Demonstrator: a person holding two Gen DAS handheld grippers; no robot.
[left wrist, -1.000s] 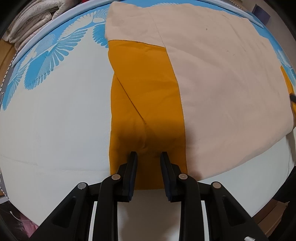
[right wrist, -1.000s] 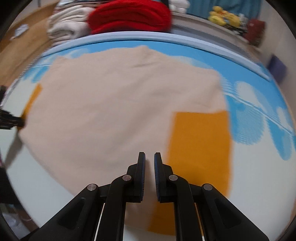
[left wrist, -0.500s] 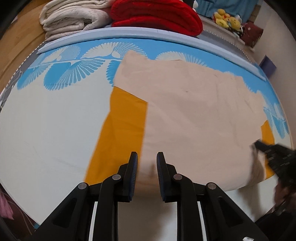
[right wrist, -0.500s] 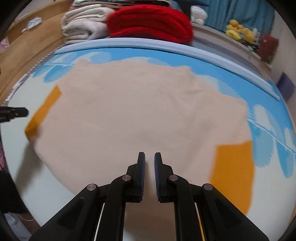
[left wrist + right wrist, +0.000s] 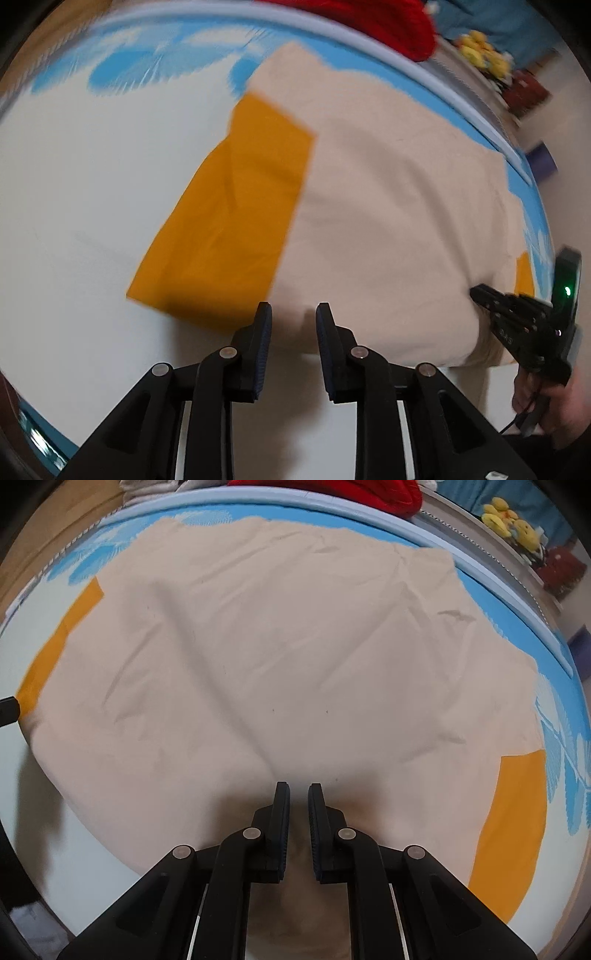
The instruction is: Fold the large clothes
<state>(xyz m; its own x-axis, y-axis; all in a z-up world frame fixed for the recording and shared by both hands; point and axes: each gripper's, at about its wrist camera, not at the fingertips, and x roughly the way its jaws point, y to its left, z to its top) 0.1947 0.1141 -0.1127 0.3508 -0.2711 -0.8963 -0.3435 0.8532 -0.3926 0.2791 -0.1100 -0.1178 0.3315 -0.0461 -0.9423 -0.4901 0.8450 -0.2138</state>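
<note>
A large beige garment with orange sleeves lies spread flat on the bed. Its left orange sleeve is folded in alongside the body, and the right orange sleeve lies by the bed's right side. My left gripper hovers over the near hem where orange meets beige. Its jaws are opening, with nothing between them. My right gripper is shut and empty above the middle of the near hem. It also shows as the right gripper at the far right of the left wrist view.
The bed sheet is white with a blue feather print. A red blanket and pale folded bedding are piled beyond the far edge. Yellow plush toys sit on a ledge at the back right. A hand grips the right tool.
My left gripper rolled and shifted off the orange sleeve toward the beige hem. My right gripper moved left from beside the right orange sleeve to the garment's middle and came lower.
</note>
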